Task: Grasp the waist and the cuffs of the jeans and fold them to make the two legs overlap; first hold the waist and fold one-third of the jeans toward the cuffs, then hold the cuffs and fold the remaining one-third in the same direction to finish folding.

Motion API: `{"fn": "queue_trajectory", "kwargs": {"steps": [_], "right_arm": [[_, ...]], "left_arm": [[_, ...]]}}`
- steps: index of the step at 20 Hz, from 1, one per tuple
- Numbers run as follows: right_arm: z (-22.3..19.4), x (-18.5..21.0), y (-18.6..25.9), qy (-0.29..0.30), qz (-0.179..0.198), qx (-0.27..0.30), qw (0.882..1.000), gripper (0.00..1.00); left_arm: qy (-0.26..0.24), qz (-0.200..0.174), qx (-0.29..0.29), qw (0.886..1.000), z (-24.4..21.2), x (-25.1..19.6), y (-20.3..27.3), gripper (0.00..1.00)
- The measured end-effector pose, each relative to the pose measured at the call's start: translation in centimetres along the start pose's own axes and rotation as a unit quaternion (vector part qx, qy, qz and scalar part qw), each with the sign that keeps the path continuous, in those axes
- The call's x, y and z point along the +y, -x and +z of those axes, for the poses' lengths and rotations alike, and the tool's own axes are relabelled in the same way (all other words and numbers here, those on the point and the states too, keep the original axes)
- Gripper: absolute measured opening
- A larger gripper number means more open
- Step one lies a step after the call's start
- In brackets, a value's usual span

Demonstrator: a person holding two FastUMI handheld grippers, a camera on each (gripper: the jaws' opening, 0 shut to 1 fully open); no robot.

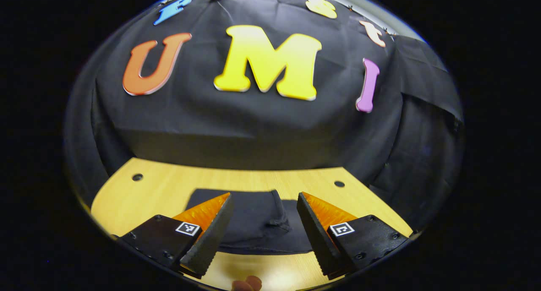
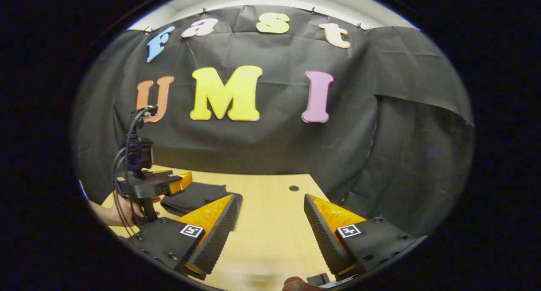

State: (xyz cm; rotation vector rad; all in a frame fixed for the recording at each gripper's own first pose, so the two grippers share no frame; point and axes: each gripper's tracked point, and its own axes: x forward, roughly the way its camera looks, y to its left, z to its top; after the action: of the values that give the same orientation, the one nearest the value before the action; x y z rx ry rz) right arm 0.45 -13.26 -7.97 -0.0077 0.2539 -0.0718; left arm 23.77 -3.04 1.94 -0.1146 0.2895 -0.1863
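Both claws hang open over the table [image 2: 270,223], holding nothing; the left claw [image 1: 264,232] sits spread just above the dark jeans [image 1: 258,223], already a compact bundle; the right claw [image 2: 268,236] hovers wide over bare wood, jeans off to its left near the other claw; the risk, I'd say, is a low finger snagging the top layer and dragging the fold apart; no brand or label readable on the jeans.

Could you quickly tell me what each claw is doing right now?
Left claw: open, holding nothing, above the folded jeans.
Right claw: open, holding nothing.
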Motion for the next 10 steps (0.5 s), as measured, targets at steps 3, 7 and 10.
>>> {"fn": "queue_trajectory", "kwargs": {"steps": [3, 7, 10], "right_arm": [[3.9, 4.5, -0.9, -0.011, 0.036, -0.046, 0.998, 0.99], [7.8, 10.2, -0.7, -0.018, 0.075, -0.088, 0.993, 0.99], [10.1, 13.5, 1.1, -0.032, 0.098, -0.119, 0.988, 0.98]], "left_arm": [[-0.014, 0.024, -0.064, 0.998, 7.1, 3.2, 5.4, 0.96], [-0.022, 0.05, -0.116, 0.992, 10.8, 5.8, 12.7, 0.97], [-0.03, 0.064, -0.142, 0.987, 11.5, 7.2, 17.5, 0.97]]}}
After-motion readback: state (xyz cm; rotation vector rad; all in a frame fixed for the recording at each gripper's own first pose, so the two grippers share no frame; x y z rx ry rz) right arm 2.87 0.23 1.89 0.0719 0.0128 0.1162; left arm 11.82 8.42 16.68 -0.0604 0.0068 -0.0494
